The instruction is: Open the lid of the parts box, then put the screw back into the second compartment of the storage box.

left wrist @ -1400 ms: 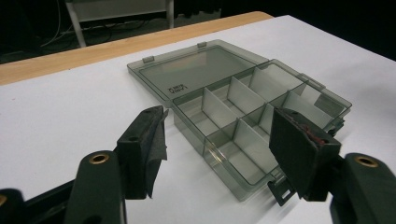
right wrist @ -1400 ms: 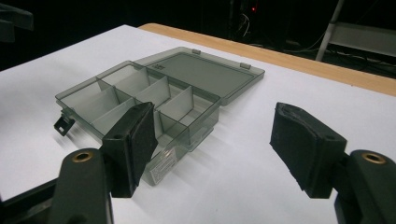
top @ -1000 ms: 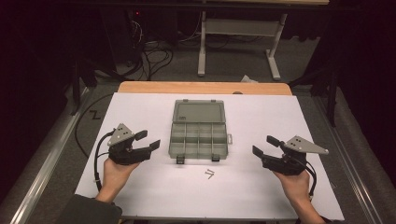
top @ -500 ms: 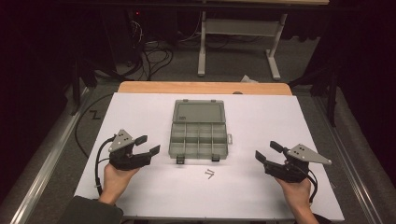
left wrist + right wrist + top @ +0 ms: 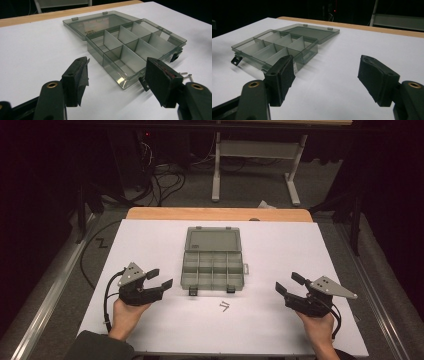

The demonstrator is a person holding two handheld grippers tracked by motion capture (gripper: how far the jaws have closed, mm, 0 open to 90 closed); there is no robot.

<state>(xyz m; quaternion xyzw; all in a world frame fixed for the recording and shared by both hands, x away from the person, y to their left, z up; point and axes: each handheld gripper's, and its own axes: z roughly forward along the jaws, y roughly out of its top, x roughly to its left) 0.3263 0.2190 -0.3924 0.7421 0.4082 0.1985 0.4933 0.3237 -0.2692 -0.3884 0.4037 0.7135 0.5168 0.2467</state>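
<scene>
A clear grey compartment box lies open in the middle of the white table top, its lid folded flat behind it. Its compartments look empty in the left gripper view and the right gripper view. Two small screws lie just in front of the box, also seen past the box corner. My left gripper is open, left of the box. My right gripper is open, right of the box. Nothing sits between either pair of jaws.
A wooden table edge runs behind the white top. Beyond it stand a metal desk frame and loose cables on the floor. A metal rail runs along the left side.
Both hands have drawn back toward the near edge of the table. The box and screws have stayed put.
</scene>
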